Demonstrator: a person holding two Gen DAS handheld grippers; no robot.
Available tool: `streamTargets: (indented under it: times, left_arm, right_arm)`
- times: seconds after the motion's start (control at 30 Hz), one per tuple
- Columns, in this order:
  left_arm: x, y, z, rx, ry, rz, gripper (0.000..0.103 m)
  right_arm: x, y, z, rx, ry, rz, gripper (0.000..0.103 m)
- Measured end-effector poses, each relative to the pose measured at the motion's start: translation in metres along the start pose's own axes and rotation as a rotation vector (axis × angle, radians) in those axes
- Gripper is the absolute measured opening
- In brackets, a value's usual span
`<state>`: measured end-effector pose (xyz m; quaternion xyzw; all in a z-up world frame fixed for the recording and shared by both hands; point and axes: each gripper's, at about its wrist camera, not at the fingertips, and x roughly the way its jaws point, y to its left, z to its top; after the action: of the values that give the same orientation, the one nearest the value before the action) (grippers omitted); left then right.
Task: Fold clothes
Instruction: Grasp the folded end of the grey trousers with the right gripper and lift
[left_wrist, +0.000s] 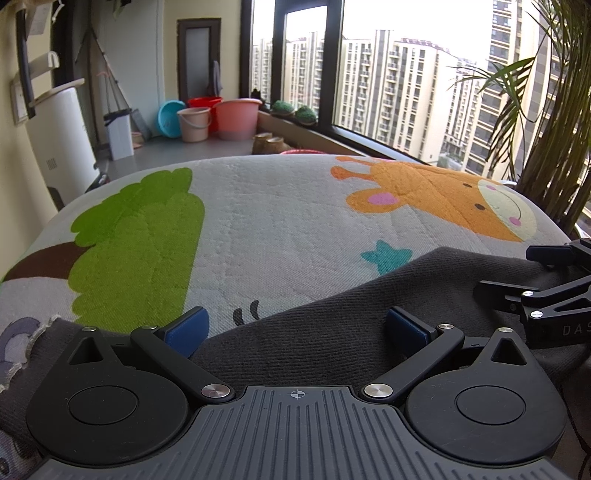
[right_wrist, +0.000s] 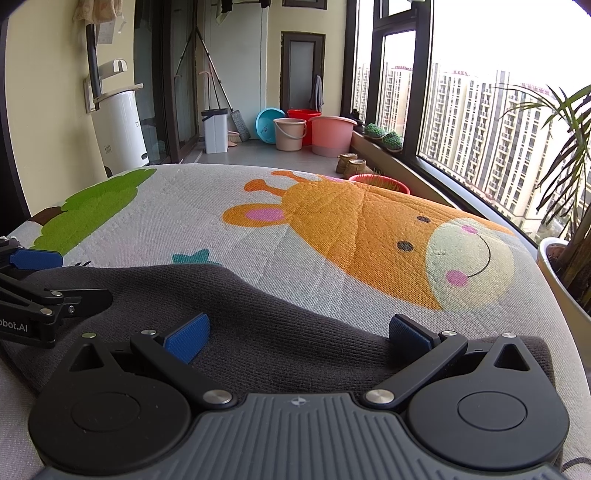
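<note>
A printed play mat (left_wrist: 280, 221) with a green tree and an orange giraffe covers the work surface, its far edge curving off toward the balcony floor. On its near side lies a dark grey knit garment (right_wrist: 280, 332), whose shape is hard to read: both gripper bodies cover its near edge, and no sleeve or collar can be made out. Its visible far edge runs roughly side to side across the mat, rising toward the middle. The left gripper (left_wrist: 297, 326) sits over the garment's left part with its blue pads spread wide, clamping nothing. The right gripper (right_wrist: 297, 334) sits beside it over the right part, jaws likewise wide apart, the cloth lying flat between its fingertips.
</note>
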<state>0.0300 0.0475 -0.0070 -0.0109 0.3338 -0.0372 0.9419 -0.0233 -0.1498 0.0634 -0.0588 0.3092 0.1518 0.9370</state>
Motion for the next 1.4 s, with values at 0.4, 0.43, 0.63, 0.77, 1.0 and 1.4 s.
streamTargets:
  times: [0.4,0.43,0.63,0.77,1.0,1.4]
  left_arm:
    - [-0.001,0.01,0.004,0.013,0.047,-0.08,0.103]
    - [-0.001,0.011,0.005,0.014,0.058,-0.087,0.103]
    - [0.0,0.011,0.009,0.046,0.105,-0.1,0.103]
    - [0.001,0.01,0.009,0.057,0.108,-0.096,0.103]
    - [-0.023,0.053,0.016,-0.082,0.034,-0.052,0.103]
    - [-0.111,0.035,0.012,-0.231,-0.242,-0.211,0.103]
  right_arm:
    - [-0.015,-0.068,0.0,0.548,-0.024,0.333,0.103]
    - [-0.014,-0.069,0.001,0.552,-0.011,0.336,0.103]
    - [-0.013,-0.059,0.0,0.515,0.005,0.31,0.103]
    - [-0.016,-0.039,0.0,0.374,-0.003,0.243,0.103]
    - [-0.058,-0.072,-0.015,0.474,-0.047,0.132,0.099]
    - [-0.155,-0.157,-0.038,0.772,-0.339,-0.015,0.102]
